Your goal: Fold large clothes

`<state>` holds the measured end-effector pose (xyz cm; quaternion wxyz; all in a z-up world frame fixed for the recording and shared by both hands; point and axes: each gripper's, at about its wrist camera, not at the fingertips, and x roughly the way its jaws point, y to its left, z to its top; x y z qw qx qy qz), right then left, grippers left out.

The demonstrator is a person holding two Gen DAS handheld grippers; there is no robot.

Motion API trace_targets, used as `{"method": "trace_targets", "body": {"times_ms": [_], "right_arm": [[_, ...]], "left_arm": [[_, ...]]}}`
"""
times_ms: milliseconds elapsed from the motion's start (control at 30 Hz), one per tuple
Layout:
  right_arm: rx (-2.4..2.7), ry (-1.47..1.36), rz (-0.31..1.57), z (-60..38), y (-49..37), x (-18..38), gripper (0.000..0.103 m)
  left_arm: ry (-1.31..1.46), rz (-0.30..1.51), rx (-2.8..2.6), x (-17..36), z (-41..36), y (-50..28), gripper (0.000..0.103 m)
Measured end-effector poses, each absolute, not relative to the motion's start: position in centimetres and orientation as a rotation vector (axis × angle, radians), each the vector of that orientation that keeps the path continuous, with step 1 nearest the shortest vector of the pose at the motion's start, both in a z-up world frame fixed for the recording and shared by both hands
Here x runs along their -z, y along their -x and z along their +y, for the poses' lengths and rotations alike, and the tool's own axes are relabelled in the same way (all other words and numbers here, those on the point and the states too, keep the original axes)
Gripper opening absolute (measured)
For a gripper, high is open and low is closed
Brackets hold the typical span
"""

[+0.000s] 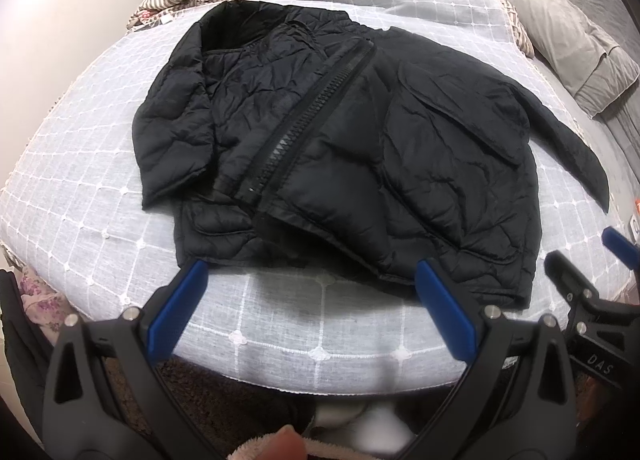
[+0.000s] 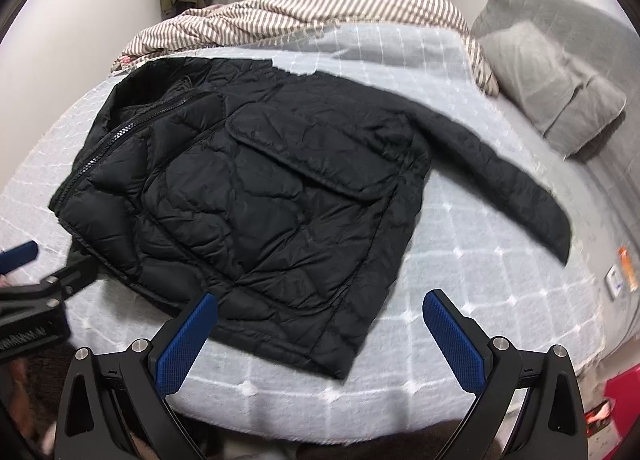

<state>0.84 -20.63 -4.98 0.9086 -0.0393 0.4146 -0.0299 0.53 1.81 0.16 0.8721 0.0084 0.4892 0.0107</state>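
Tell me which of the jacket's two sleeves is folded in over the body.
The left-hand sleeve as the cameras see it: it lies across the jacket front beside the zipper. The other sleeve stretches out onto the bedspread.

Free room and obstacles. The black quilted puffer jacket (image 1: 332,148) covers the middle of the pale grey bedspread with a white grid (image 1: 80,164). Open bedspread lies to its left, along the near edge, and beside the outstretched sleeve (image 2: 500,180). The rumpled brown-and-white striped duvet (image 2: 304,12) blocks the far side; the grey folded pillows (image 2: 560,92) occupy the far right corner.
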Motion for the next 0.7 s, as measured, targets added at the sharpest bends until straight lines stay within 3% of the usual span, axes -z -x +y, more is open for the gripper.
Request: {"method": "trace_targets", "body": {"times_ms": [167, 467, 700], "right_arm": [[0.073, 0.128, 0.816, -21.1, -0.9, 4.7, 0.103], [-0.065, 0.008, 0.957, -23.1, -2.4, 6.2, 0.103], [-0.064, -0.110, 1.080, -25.1, -3.5, 9.1, 0.103]], "left_arm": [[0.037, 0.999, 0.080, -0.5, 3.0, -0.7, 0.103], [0.063, 0.997, 0.095, 0.0, 8.0, -1.9, 0.103], [0.242, 1.095, -0.050, 2.9, 14.7, -3.4, 0.103]]}}
